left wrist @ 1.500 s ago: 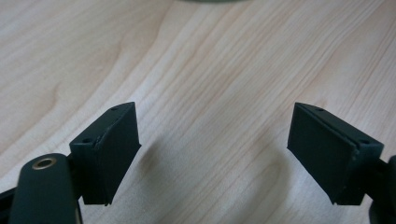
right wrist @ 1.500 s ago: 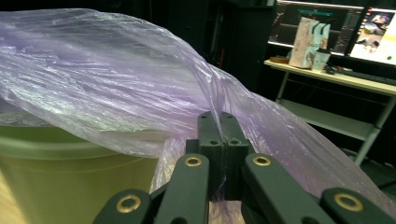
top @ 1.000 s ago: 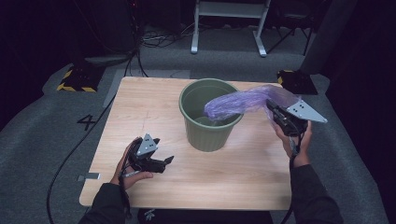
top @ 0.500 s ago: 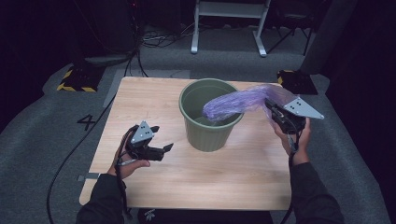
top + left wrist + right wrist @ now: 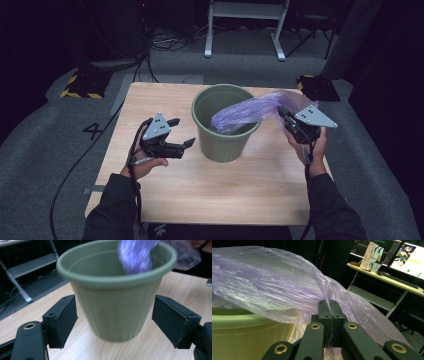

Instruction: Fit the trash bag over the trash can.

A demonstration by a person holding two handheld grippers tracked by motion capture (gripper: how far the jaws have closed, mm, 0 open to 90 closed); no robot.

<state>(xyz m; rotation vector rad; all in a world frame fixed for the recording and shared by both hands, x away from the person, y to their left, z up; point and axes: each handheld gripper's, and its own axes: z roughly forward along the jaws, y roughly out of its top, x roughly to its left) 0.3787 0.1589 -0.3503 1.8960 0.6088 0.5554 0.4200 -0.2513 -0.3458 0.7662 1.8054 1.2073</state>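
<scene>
A green plastic bucket (image 5: 223,131) stands upright in the middle of the wooden table (image 5: 225,190). A thin purple plastic bag (image 5: 250,112) drapes from the right over the rim and into the bucket. My right gripper (image 5: 282,112) is shut on the bag's edge just right of the bucket; in the right gripper view the bag (image 5: 274,287) is pinched between the jaws of the right gripper (image 5: 331,306). My left gripper (image 5: 181,133) is open just left of the bucket. In the left gripper view the bucket (image 5: 117,290) stands ahead of the left gripper (image 5: 125,322), apart from both jaws.
Cables (image 5: 75,165) trail over the grey floor on the left. A white metal stand (image 5: 245,25) and black-and-yellow floor blocks (image 5: 82,85) sit beyond the table. A desk with monitors (image 5: 409,257) shows in the right gripper view.
My left gripper has risen off the table front and moved right and forward toward the bucket's left side, staying open. The right gripper and bag have barely moved.
</scene>
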